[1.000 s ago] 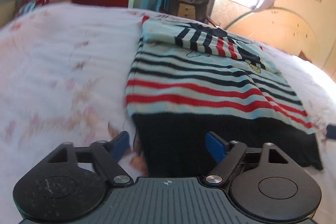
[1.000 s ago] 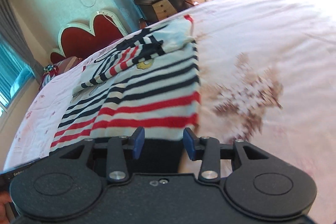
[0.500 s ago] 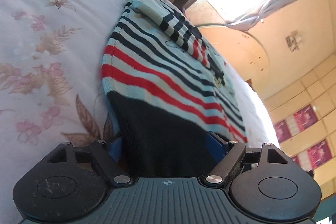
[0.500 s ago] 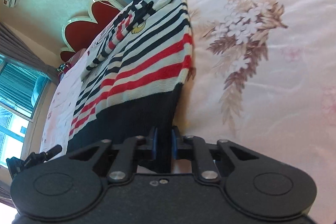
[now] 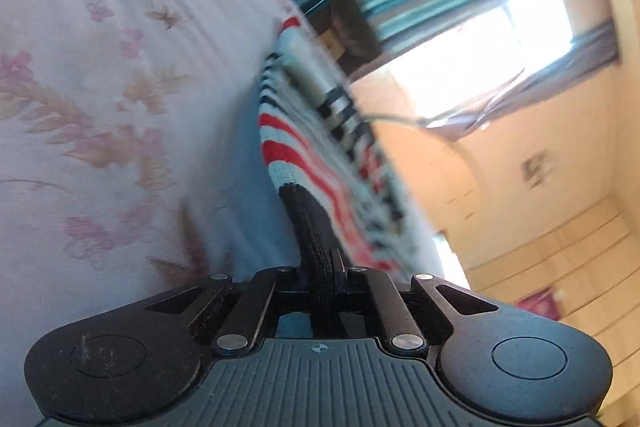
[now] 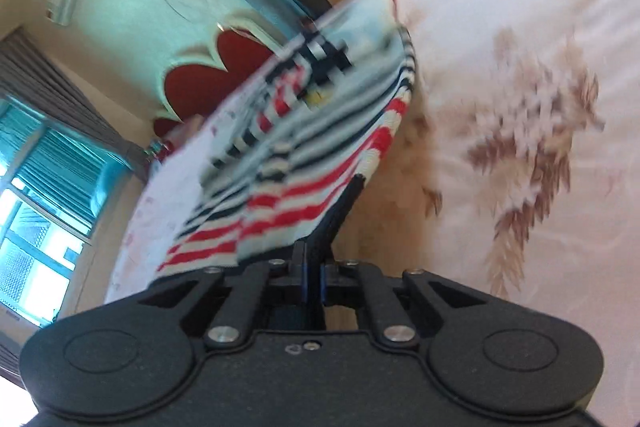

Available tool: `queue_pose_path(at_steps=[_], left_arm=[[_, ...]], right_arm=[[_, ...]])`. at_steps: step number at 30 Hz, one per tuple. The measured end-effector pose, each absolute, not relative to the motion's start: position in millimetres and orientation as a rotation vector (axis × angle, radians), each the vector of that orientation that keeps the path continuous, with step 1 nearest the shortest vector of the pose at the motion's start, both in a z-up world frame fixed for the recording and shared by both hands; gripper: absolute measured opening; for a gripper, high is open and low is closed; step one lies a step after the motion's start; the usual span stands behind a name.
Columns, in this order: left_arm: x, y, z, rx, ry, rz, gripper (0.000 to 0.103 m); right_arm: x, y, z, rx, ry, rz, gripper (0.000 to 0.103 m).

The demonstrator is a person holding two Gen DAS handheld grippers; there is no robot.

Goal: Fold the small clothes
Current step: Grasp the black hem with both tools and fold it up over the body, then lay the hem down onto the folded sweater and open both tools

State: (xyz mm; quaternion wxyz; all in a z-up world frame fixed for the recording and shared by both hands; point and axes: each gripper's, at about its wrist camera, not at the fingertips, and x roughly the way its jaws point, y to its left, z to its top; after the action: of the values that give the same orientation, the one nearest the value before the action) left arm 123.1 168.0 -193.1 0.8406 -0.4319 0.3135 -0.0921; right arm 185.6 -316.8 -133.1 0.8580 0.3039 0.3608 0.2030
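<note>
The left hand-held gripper [image 5: 321,269] is clenched on the black knitted hem band of a small striped knit sweater [image 5: 320,163] with red, black and pale blue-white bands; the black cloth runs straight in between its closed jaws. From there the sweater rises off the bed, its striped body stretching away toward the far end of the white bedsheet printed with pink and brown flowers [image 5: 100,75] (the picture is blurred, so finer detail of the knit is lost).

The right hand-held gripper [image 6: 313,273] is likewise closed tight on the same black hem, at the sweater's [image 6: 320,147] other bottom corner, with the dark edge pinched between its blue-lined fingers [image 6: 304,275]. The near part of the garment is lifted clear of the floral bedsheet [image 6: 520,107], while the upper part, with a folded striped sleeve across it, lies further off toward the head of the bed.

Beyond stands a red heart-shaped padded headboard with a cream frame [image 6: 208,75], and teal curtains [image 6: 60,163] hang by the window.
</note>
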Motion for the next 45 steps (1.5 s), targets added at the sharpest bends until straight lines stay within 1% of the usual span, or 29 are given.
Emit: queue_pose_path(at_steps=[1, 4, 8, 11, 17, 24, 28, 32, 36, 42, 44, 45], left_arm=[[129.3, 165.2, -200.4, -0.874, 0.722, -0.167, 0.005], [132.5, 162.2, -207.0, -0.934, 0.706, -0.162, 0.005], [124.9, 164.1, -196.1, -0.992, 0.633, -0.189, 0.005], [126.3, 168.5, -183.6, -1.013, 0.594, -0.192, 0.005], [150.4, 171.7, -150.8, -1.008, 0.584, -0.188, 0.005], [225.0, 177.8, -99.0, -0.949, 0.531, -0.207, 0.005], [280.3, 185.3, -83.1, -0.931, 0.529, -0.207, 0.005], [337.7, 188.7, -83.7, -0.918, 0.558, -0.203, 0.005], [397.3, 192.1, -98.3, -0.896, 0.603, -0.192, 0.005], [478.9, 198.4, -139.5, -0.878, 0.681, -0.158, 0.005], [495.7, 199.2, -151.1, -0.880, 0.673, -0.189, 0.006], [501.7, 198.5, -155.1, -0.876, 0.652, -0.217, 0.006]], right_arm=[[186.2, -320.6, -134.0, 0.625, 0.761, 0.402, 0.006], [201.6, -324.2, -163.1, 0.583, 0.927, 0.302, 0.005], [193.1, -332.4, -151.8, 0.676, 0.868, 0.322, 0.006], [193.2, -334.3, -134.6, 0.653, 0.835, 0.336, 0.006], [220.5, -334.1, -100.1, 0.597, 0.786, 0.356, 0.006], [280.1, -334.5, -49.9, 0.611, 0.698, 0.365, 0.006], [330.4, -335.6, -34.3, 0.673, 0.670, 0.355, 0.006], [388.4, -333.5, -34.3, 0.721, 0.682, 0.333, 0.006], [449.1, -328.9, -45.0, 0.737, 0.706, 0.308, 0.006], [534.6, -326.4, -91.2, 0.818, 0.768, 0.255, 0.006], [556.3, -323.3, -109.3, 0.818, 0.801, 0.240, 0.006], [565.3, -321.7, -118.1, 0.817, 0.816, 0.239, 0.009]])
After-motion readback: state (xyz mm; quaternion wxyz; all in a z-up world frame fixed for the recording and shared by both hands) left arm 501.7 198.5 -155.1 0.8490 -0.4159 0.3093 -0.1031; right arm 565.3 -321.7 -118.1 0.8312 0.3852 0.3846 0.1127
